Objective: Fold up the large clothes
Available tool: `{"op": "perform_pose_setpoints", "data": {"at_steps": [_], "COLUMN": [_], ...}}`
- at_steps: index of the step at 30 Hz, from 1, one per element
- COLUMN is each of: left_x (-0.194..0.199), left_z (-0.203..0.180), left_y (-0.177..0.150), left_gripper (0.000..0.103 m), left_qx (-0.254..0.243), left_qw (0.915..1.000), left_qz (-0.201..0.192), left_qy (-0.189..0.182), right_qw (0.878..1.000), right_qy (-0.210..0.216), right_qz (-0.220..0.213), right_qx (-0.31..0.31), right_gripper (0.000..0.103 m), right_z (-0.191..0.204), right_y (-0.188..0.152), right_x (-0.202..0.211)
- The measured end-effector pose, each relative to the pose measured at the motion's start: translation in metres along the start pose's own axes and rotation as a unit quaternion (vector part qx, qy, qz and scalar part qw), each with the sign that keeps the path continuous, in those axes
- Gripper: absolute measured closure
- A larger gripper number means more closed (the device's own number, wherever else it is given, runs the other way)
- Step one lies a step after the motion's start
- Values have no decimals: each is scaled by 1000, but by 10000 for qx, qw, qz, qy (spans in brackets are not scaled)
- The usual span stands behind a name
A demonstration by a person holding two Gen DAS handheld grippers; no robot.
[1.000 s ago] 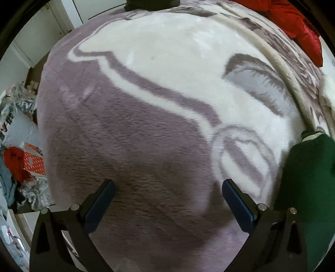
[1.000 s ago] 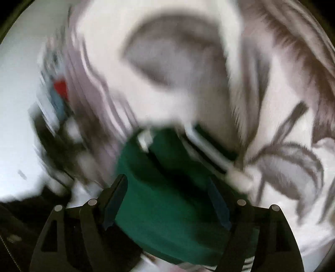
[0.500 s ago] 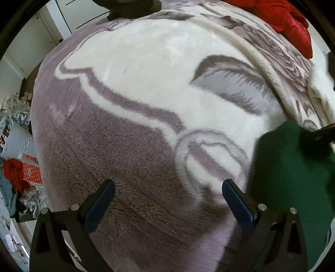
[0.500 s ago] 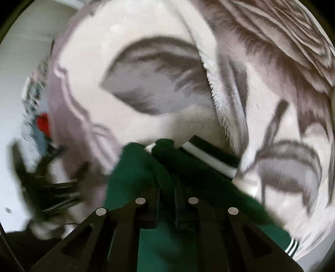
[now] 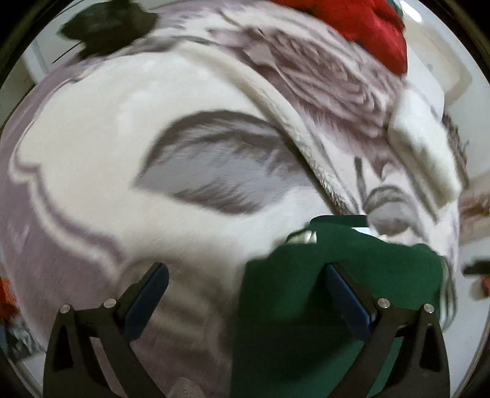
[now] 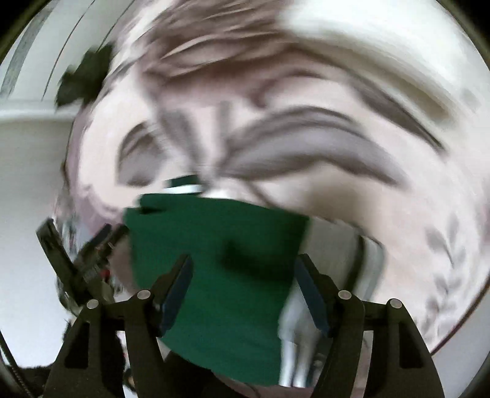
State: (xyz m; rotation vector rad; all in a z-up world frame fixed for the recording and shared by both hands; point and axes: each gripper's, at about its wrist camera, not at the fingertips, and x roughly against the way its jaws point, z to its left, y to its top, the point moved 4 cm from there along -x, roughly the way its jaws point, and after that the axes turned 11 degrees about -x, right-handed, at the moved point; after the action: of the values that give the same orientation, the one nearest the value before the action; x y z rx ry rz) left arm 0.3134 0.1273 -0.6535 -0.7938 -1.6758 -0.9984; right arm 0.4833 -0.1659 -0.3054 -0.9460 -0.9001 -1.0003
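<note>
Item: dark green knit garment with white-striped trim [image 6: 214,263], lying on the plush cream-and-mauve floral blanket [image 5: 128,147], at five o'clock in our left view. Our right hand-held gripper [image 6: 243,290], clamped on it half a second ago, is opening, cloth between unpressed jaws: fold placed. Left hand-held gripper [image 5: 245,294] gapes, empty.

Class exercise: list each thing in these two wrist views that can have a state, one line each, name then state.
Green garment: folded over, lying on the blanket, gripped by neither gripper.
Blanket: spread out, one edge turned back.
Red cloth: bunched at the blanket's far edge.
Dark cloth: crumpled at the far edge.
Left gripper: jaws open, nothing held.
Right gripper: jaws opening above the green garment, pads clear.
</note>
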Motion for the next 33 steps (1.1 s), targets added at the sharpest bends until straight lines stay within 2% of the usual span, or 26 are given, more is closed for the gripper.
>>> {"op": "perform_pose_setpoints", "data": {"at_steps": [2, 4, 5, 6, 7, 8, 9, 10, 13, 15, 17, 19, 21, 23, 24, 26, 27, 28, 29, 31, 33], "left_x": [-23, -32, -34, -34, -34, -32, -31, -27, -17, -15, -19, -25, -29, -26, -21, -6, 1, 9, 16, 22, 15], "left_z": [-6, -6, -6, -5, -5, -5, -6, -8, -17, -26, -38, -44, -43, -37, -34, -25, -21, -16, -9, 3, 9], "left_y": [7, 9, 10, 10, 9, 9, 9, 10, 13, 16, 18, 21, 22, 23, 21, 15, 10, 2, -9, -33, -62], "left_gripper": [0, 0, 0, 0, 0, 0, 0, 0, 0, 0, 0, 0, 0, 0, 0, 0, 0, 0, 0, 0, 0], "left_qx": [-169, -187, -189, -181, -164, -162, -172, -212, -472, -694, -902, -1031, -1073, -986, -936, -822, -775, -719, -634, -403, -79], "left_qw": [9998, 9996, 9995, 9994, 9993, 9994, 9994, 9995, 9988, 9975, 9959, 9945, 9940, 9950, 9955, 9965, 9969, 9971, 9975, 9978, 9946], "left_qz": [109, 63, 51, 60, 74, 92, 91, 92, 78, 50, 56, 53, 80, 118, 138, 93, 54, -100, -108, -54, 189], "left_qy": [-58, -213, -264, -303, -331, -308, -282, -205, 78, 92, 75, 162, 199, 63, 19, -65, -89, -206, -290, -532, -1018], "right_qw": [9988, 9936, 9908, 9850, 9805, 9781, 9773, 9765, 9673, 9564, 9603, 9627, 9753, 9818, 9815, 9794, 9794, 9789, 9787, 9801, 9842], "right_qy": [235, 598, 798, 1201, 1479, 1588, 1673, 1664, 1694, 1724, 1360, 1186, 960, 904, 1091, 1388, 1461, 1554, 1619, 1605, 1465], "right_qz": [28, 207, 311, 433, 398, 160, 145, 88, -418, -851, -1063, -773, -309, -110, -34, 93, 70, 11, -75, 38, 194], "right_qx": [-423, -936, -1043, -1159, -1233, -1334, -1293, -1363, -1839, -2200, -2192, -2306, -1965, -1664, -1574, -1465, -1394, -1329, -1262, -1168, -978], "right_gripper": [27, 27, 27, 27, 30, 42, 84, 99, 100, 101, 101, 101, 100, 100, 95, 74, 35, 10, 8, 8, 8], "right_z": [-44, -76, -77, -79, -77, -76, -70, -66, -73, -97, -116, -129, -124, -119, -120, -126, -129, -133, -137, -149, -153], "right_y": [3, -5, -9, -12, -15, -19, -21, -24, -34, -38, -34, -27, -19, -16, -16, -22, -26, -29, -34, -45, -52], "right_x": [-3, -31, -44, -57, -63, -67, -69, -68, -36, -4, -1, -29, -64, -73, -67, -54, -49, -43, -39, -44, -60]}}
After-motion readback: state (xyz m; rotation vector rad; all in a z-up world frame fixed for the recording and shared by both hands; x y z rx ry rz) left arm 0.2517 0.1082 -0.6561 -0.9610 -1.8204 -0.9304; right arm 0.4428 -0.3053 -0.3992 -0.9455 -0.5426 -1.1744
